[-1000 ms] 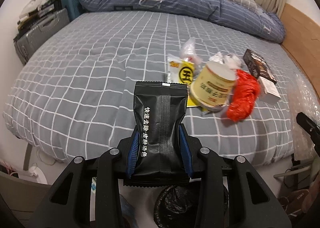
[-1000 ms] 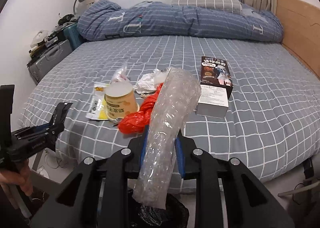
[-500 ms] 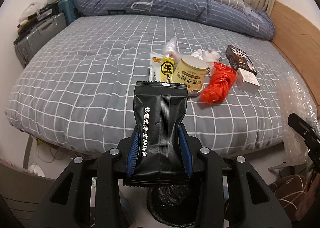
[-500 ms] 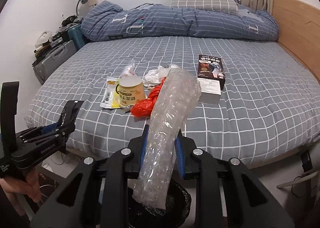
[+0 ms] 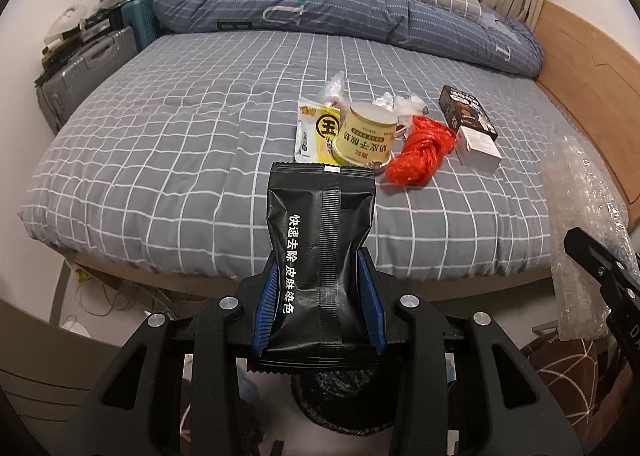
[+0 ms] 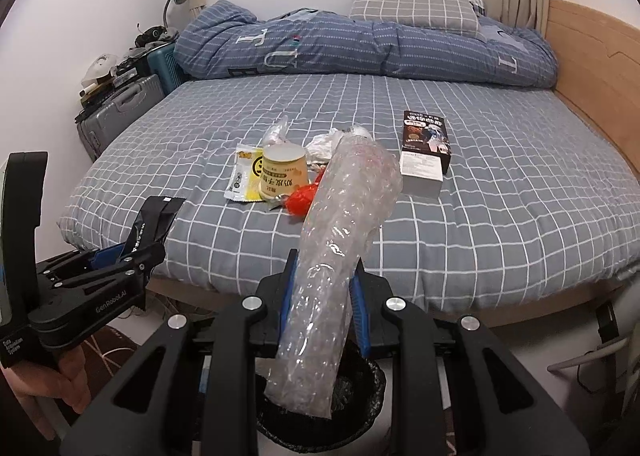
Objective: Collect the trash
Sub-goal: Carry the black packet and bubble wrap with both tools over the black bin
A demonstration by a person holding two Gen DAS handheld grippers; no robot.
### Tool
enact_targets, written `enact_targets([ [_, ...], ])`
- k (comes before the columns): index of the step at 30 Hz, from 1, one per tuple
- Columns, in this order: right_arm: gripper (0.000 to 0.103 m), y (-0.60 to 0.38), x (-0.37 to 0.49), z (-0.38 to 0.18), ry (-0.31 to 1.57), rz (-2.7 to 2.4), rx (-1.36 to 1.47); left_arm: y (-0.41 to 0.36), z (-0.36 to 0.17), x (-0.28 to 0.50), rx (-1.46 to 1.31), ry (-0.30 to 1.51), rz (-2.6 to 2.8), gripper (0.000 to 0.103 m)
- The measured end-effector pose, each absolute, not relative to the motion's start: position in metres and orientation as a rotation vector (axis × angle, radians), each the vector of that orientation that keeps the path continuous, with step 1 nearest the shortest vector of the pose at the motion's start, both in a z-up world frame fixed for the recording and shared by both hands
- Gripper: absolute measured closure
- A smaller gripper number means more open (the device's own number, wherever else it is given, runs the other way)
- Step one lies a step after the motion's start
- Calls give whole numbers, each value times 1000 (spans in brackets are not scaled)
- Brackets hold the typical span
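Black sachet (image 5: pixel 320 256) — one; bubble wrap (image 6: pixel 340 256) — one; two boxes (image 6: pixel 425 152).

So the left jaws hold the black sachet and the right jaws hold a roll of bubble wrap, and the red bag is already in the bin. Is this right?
Not quite. The red bag is not in the bin; the left wrist view shows it lying on the bed, beside the yellow cup. The rest holds: the black sachet is in the left jaws, the bubble wrap in the right.

Both wrist cameras are looking from just off the foot of the bed (image 5: pixel 168 160), angled downward across it toward the pillow (image 6: pixel 414 8), sharing the litter pile and bin (image 6: pixel 360 396) below.
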State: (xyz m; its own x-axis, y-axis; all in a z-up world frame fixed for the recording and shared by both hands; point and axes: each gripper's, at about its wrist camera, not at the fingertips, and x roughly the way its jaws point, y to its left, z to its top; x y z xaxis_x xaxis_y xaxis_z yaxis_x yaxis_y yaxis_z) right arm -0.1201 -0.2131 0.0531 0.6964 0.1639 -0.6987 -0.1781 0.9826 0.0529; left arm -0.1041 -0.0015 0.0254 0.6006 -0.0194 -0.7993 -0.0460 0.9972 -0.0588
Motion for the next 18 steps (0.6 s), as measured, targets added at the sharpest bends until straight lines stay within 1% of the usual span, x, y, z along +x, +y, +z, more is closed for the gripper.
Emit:
enact_targets([
  [7, 80, -213, -135, 42, 796, 191, -23, -9, 12, -124, -81, 947, 3, 66],
  [18, 80, -214, -149, 1, 870, 188, -32, -17, -17, -143, -64, 991, 8, 66],
])
